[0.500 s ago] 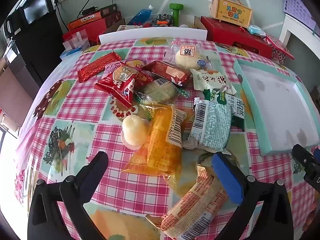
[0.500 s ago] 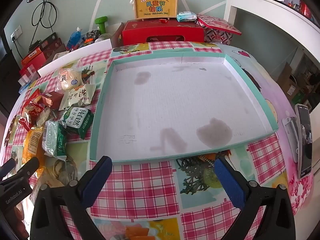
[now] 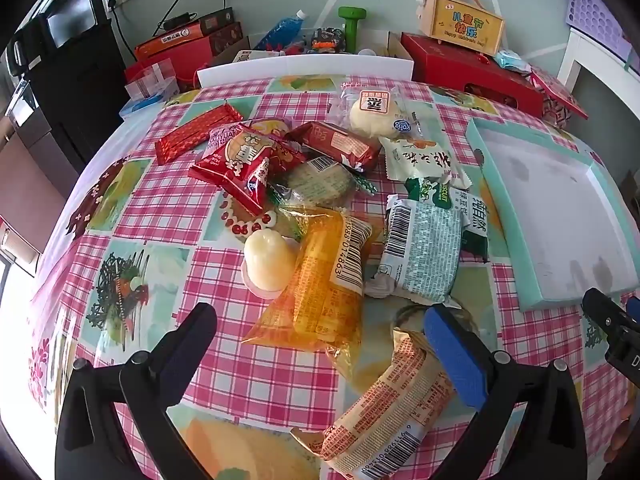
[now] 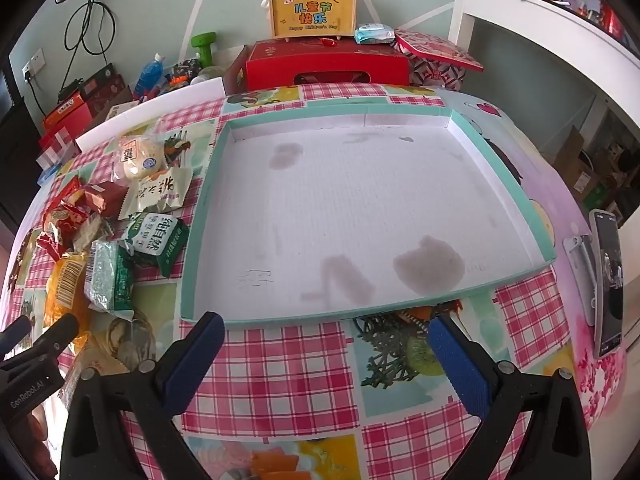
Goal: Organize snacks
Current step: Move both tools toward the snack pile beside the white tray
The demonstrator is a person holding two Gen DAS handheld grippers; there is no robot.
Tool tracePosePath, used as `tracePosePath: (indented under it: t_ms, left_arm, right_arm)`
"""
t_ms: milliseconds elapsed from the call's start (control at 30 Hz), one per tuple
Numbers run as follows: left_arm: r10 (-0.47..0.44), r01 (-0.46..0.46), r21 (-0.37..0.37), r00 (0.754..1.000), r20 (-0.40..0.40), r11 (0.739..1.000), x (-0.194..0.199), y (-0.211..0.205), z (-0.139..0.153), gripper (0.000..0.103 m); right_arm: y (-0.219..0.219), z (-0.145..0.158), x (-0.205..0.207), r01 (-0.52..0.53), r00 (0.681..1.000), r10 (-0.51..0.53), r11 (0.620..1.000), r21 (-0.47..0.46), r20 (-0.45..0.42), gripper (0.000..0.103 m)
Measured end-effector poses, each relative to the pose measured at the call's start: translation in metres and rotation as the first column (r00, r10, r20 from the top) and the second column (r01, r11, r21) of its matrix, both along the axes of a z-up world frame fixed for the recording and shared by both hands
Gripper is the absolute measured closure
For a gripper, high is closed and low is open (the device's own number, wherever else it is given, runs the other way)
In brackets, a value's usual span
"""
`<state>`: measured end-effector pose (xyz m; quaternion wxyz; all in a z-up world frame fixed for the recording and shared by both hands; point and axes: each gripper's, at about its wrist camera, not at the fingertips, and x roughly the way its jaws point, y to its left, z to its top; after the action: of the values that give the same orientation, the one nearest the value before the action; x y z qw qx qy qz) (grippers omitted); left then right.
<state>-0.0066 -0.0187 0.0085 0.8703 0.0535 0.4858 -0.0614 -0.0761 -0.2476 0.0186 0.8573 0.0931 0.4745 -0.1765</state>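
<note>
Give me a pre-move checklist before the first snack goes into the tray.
1. Left gripper open, nothing between its fingers: ok.
2. Right gripper open, empty: ok.
3. Tray has room, nothing in it: ok.
4. Orange packet lies on top, reachable: ok.
5. Phone apart from the tray: ok.
6. Stains on the tray floor dry: cannot tell.

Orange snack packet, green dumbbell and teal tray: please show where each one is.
orange snack packet (image 3: pixel 320 280), left wrist view, middle of wrapper.
green dumbbell (image 3: pixel 352 24), left wrist view, its upright handle.
teal tray (image 4: pixel 500 164), right wrist view, right rim.
</note>
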Motion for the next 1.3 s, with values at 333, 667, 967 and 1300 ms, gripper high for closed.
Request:
tracePosePath:
  t_ms: [333, 667, 967, 1300]
  left_arm:
    - [0.002, -0.002, -0.006, 1.000, -0.007, 1.000, 0.000, 0.001, 0.003, 0.000]
    - [-0.019, 0.019, -0.025, 1.000, -0.011, 1.000, -0.007, 0.012, 0.025, 0.000]
    - [0.024, -0.024, -0.015, 0.999, -0.041, 1.000, -0.009, 0.051, 0.033, 0.000]
    - [0.094, -0.098, -0.037, 0.991, -0.098, 0.995, -0.007, 0.100, 0.021, 0.000]
  right_arm:
    - [0.001, 0.001, -0.001, -0.001, 1.000, 0.001, 1.000, -0.003, -0.007, 0.000]
    - [0.009, 0.011, 0.001, 0.002, 1.000, -0.002, 0.999, -0.049, -0.008, 0.000]
    - [0.065, 0.023, 0.001, -0.122, 0.993, 0.119, 0.982, 0.142, 0.024, 0.000]
    - [0.122, 0.000, 0.007, -0.152, 0.983, 0.173, 0.951, 0.271, -0.055, 0.000]
